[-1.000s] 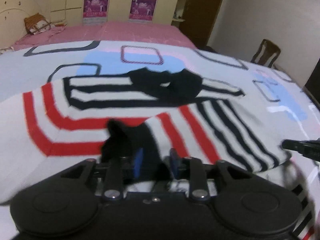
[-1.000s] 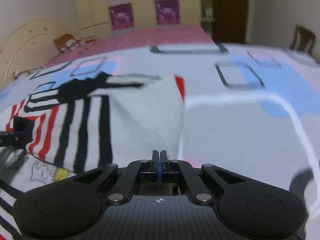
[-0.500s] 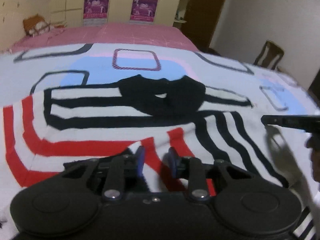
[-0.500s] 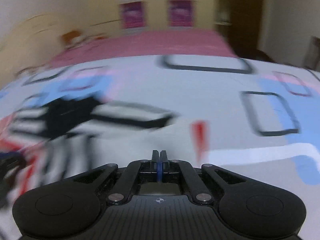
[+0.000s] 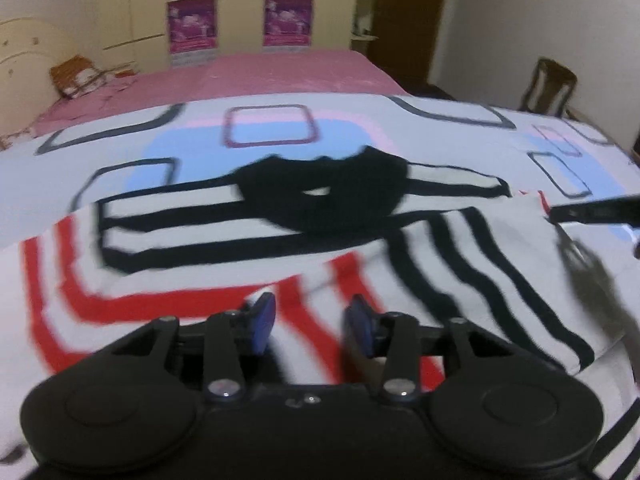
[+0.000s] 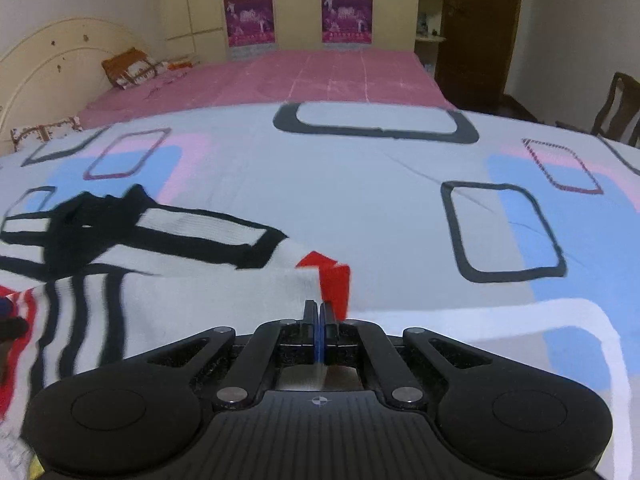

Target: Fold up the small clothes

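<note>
- Left gripper: jaws just opened, now parted at a middling width, nothing pinched between the blue pads; a second ago a dark fold of cloth sat between them, now only flat striped cloth lies beneath.
- Right gripper: jaws pressed tight together; appears to pinch the pale edge of the cloth near its red corner, though the contact itself is hard to make out.
- Striped garment: spread on the patterned sheet, black collar toward the far side, red bands on the left, black stripes on the right.
- Compared with a second ago: right edge now pulled further out to the right, red corner just ahead of the right fingers.
- Meaning for the task: likely a smoothing step, left side released, right side drawn taut; proper fold not yet made.
</note>
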The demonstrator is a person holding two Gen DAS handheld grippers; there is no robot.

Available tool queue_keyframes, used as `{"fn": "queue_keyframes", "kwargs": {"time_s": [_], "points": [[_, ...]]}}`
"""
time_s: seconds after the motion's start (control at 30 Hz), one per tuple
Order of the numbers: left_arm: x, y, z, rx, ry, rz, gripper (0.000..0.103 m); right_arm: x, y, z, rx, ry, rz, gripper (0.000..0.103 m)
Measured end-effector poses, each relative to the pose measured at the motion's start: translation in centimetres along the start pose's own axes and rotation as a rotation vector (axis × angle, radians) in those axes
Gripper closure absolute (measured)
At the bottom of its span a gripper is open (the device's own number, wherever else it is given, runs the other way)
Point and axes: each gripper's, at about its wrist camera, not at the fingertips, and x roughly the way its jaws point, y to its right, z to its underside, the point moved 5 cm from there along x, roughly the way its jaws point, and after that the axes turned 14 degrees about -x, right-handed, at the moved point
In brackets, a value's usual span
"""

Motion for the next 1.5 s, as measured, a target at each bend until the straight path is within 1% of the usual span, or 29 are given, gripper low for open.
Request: {"fn": "queue_keyframes", "kwargs": {"time_s": [0.1,0.13,0.17,0.2,0.27,0.37,0.43,0.47,0.53,0.57,0.63,0.67,0.7,0.73,0.8,0.87,1.03,1.07,1.1,1.13,1.17,1.2,1.23,1.3,1.37,1.4,1.43,1.47,1.5], "points": [[-1.0,-2.3,0.9,-0.007,0.006,-0.02,0.06,-2.4,-1.9,1.2,-0.037,0.035,-0.046,0.103],[-1.2,-2.6,0.9,-0.011,0.01,-0.025,0.06,-2.3,-2.8,2.1,-0.062,0.004,-0.054,0.103],[-1.4,-2.9,0.8,-0.018,0.01,-0.029,0.06,-2.0,-3.2,3.0,-0.077,-0.023,-0.045,0.103],[-1.5,-2.9,0.7,-0.024,0.009,-0.031,0.061,-2.3,-3.5,3.4,-0.088,0.002,-0.026,0.103],[-2.5,-2.7,0.4,-0.031,0.036,-0.032,0.059,-3.1,-3.8,3.4,-0.078,-0.012,-0.005,0.103],[-3.8,-2.3,0.8,-0.023,0.063,-0.006,0.054,-5.7,-5.0,3.3,-0.063,0.055,-0.026,0.103],[-3.0,-2.4,2.0,-0.006,0.015,-0.031,0.054,-5.9,-6.2,4.4,-0.077,0.015,-0.062,0.103],[-2.8,-2.7,2.6,-0.01,0.013,-0.033,0.054,-5.6,-6.7,5.3,-0.075,-0.011,-0.072,0.103],[-3.4,-2.7,2.5,-0.019,0.021,-0.041,0.054,-5.8,-7.4,6.0,-0.097,-0.001,-0.051,0.103],[-4.0,-2.6,2.3,-0.012,0.034,-0.045,0.053,-6.2,-7.6,5.8,-0.097,-0.02,-0.04,0.103],[-5.1,-2.1,2.3,0.0,0.076,-0.011,0.049,-7.3,-8.0,5.4,-0.091,-0.005,-0.023,0.103],[-5.1,-2.2,2.5,0.003,0.071,-0.003,0.046,-7.9,-8.3,5.3,-0.101,0.015,-0.018,0.103],[-4.6,-2.3,2.9,0.007,0.041,-0.013,0.046,-8.0,-8.6,5.4,-0.112,0.022,-0.019,0.103],[-4.1,-2.6,3.4,0.0,0.016,-0.017,0.046,-7.9,-8.8,5.7,-0.112,0.011,-0.022,0.103],[-3.9,-3.2,3.8,-0.022,0.023,0.002,0.044,-6.9,-8.8,6.8,-0.084,-0.024,-0.024,0.103],[-4.0,-3.2,3.7,-0.022,0.02,0.001,0.044,-6.8,-8.8,7.6,-0.061,0.003,-0.017,0.103],[-4.1,-3.2,3.7,-0.018,0.013,0.009,0.045,-7.4,-9.5,7.5,-0.084,-0.003,0.041,0.103],[-4.3,-3.2,3.7,-0.017,0.013,0.01,0.046,-7.4,-9.5,7.5,-0.071,-0.002,0.046,0.099],[-4.4,-3.3,3.7,-0.015,0.013,0.013,0.045,-7.5,-9.5,7.5,-0.064,-0.002,0.052,0.091],[-4.5,-3.3,3.8,-0.008,0.01,0.014,0.045,-7.7,-9.6,7.5,-0.063,0.008,0.054,0.069],[-4.5,-3.3,3.8,0.003,0.009,0.011,0.045,-8.1,-9.8,7.4,-0.071,0.021,0.066,0.043],[-4.8,-3.2,3.7,0.014,0.016,0.008,0.045,-8.6,-10.1,7.1,-0.08,0.041,0.079,0.03],[-5.1,-3.1,3.6,0.017,0.032,0.012,0.044,-9.3,-10.4,6.7,-0.086,0.078,0.083,0.025],[-5.5,-3.0,3.3,0.005,0.054,0.041,0.042,-9.8,-10.9,6.1,-0.093,0.095,0.089,0.025],[-5.1,-3.0,3.2,0.001,0.036,0.045,0.042,-9.5,-11.2,5.8,-0.093,0.081,0.101,0.027],[-4.6,-3.0,3.4,0.012,0.011,0.039,0.042,-9.0,-11.5,5.8,-0.092,0.058,0.103,0.033],[-4.0,-3.0,3.7,0.029,-0.02,0.028,0.041,-8.5,-11.6,6.0,-0.08,0.038,0.085,0.048],[-3.8,-2.9,4.0,0.058,-0.021,0.023,0.04,-7.6,-11.7,6.4,-0.057,-0.004,0.063,0.052],[-3.9,-2.9,4.1,0.073,-0.022,0.023,0.04,-7.0,-11.6,6.8,-0.025,-0.03,0.054,0.052]]}}
